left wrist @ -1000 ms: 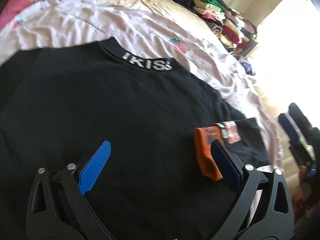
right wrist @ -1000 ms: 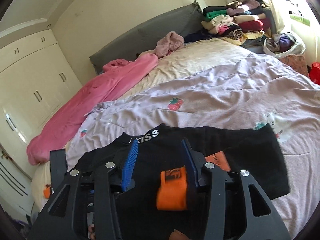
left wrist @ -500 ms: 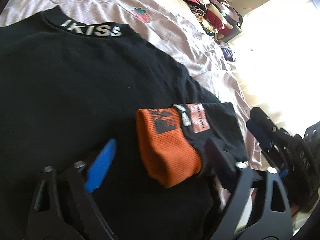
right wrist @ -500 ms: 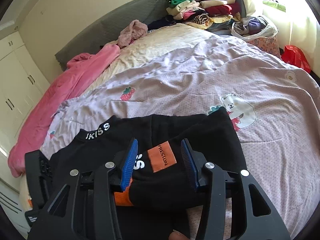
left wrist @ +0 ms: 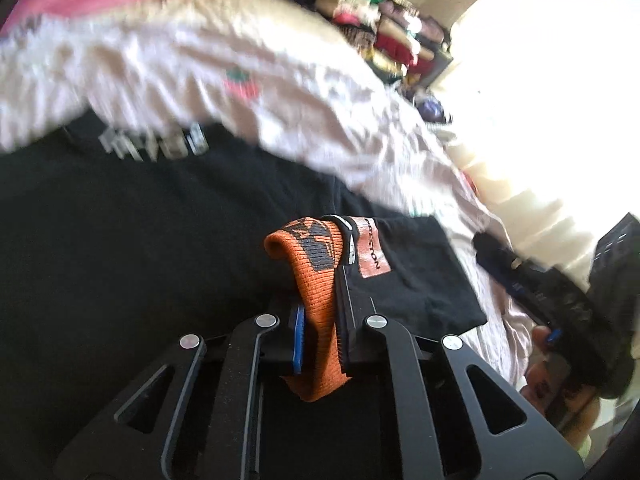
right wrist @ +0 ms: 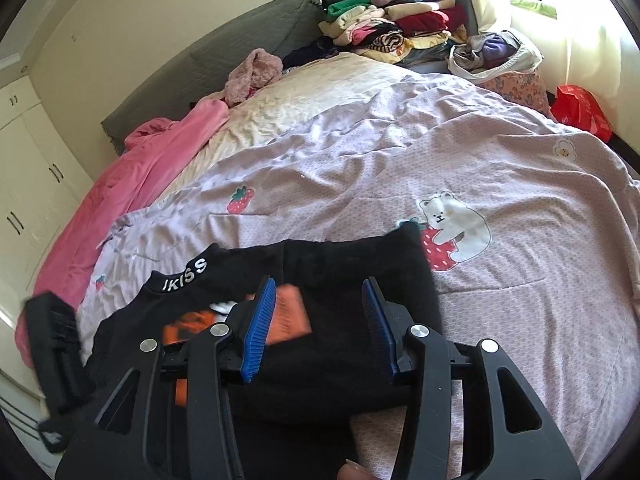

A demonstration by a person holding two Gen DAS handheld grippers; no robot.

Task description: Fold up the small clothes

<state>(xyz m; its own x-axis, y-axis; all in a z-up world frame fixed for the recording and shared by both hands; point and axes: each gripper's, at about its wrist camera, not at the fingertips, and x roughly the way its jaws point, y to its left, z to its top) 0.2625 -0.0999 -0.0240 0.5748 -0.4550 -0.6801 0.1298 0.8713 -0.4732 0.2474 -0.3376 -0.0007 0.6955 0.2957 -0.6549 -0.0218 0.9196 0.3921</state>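
Note:
A black sweatshirt [left wrist: 140, 248] with white collar lettering lies spread on the bed; it also shows in the right wrist view [right wrist: 352, 352]. Its sleeve ends in an orange knit cuff [left wrist: 316, 288] next to an orange PRESTON patch [left wrist: 372, 252]. My left gripper [left wrist: 320, 336] is shut on the orange cuff. My right gripper [right wrist: 320, 328] is open and empty, its blue pads [right wrist: 260, 328] hovering over the folded black sleeve and the patch [right wrist: 288, 316]. The left gripper's body [right wrist: 56, 356] shows at the left edge of the right wrist view.
The bed has a lilac cover [right wrist: 500, 184] with strawberry and bear prints. A pink blanket [right wrist: 132, 184] lies along the left side. A stack of folded clothes [right wrist: 396, 20] sits at the head, with a bag [right wrist: 496, 56] and a red bag [right wrist: 580, 112] beside the bed.
My left gripper has closed on the orange cuff. My right gripper has let the sleeve go, opened wider and drawn back a little.

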